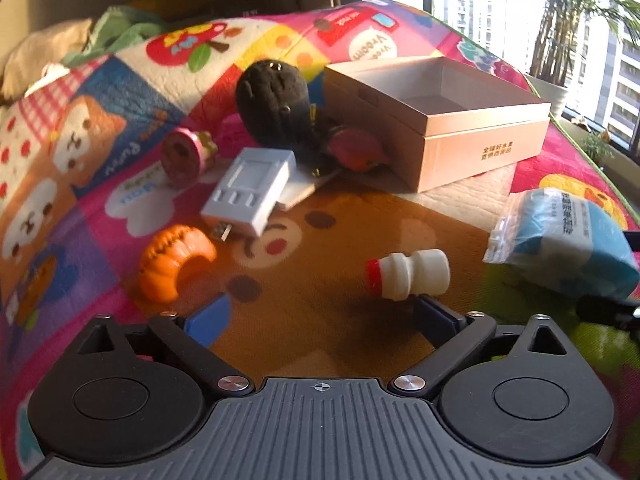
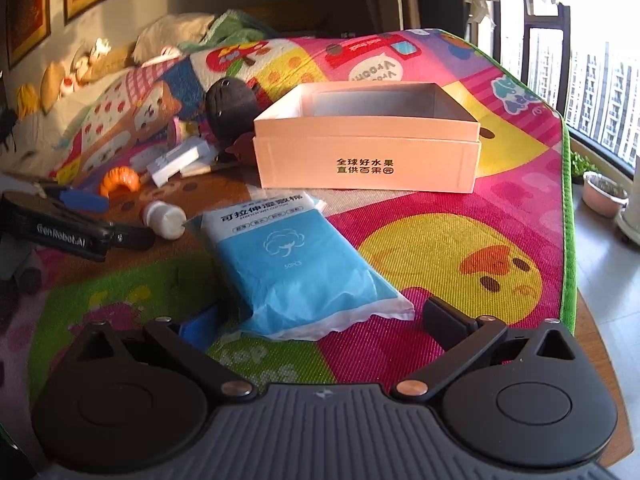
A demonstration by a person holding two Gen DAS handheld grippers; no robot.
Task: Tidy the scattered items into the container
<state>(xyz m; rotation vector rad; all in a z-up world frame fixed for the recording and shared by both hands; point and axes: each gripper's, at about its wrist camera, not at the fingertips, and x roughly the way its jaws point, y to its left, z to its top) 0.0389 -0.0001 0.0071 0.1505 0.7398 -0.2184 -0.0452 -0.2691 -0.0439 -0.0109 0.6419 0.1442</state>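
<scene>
left wrist view: left gripper [image 1: 320, 316], jaws wide apart, empty, lined up low on the small white bottle [image 1: 408, 274] at centre. right gripper [image 2: 316, 326] spread around the blue packet [image 2: 292, 264], unclamped. pink box [image 2: 368, 152] upper centre, empty.

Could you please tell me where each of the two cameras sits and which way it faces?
Left wrist: sits on the left gripper, looking forward and down over the play mat at a small bottle, toy croissant and white charger; its own open fingers show.
Right wrist: sits on the right gripper, facing a blue packet before the open box; its open fingers show, plus the left gripper at the left edge.
Shared: box, bottle, croissant, charger, packet, mat.
</scene>
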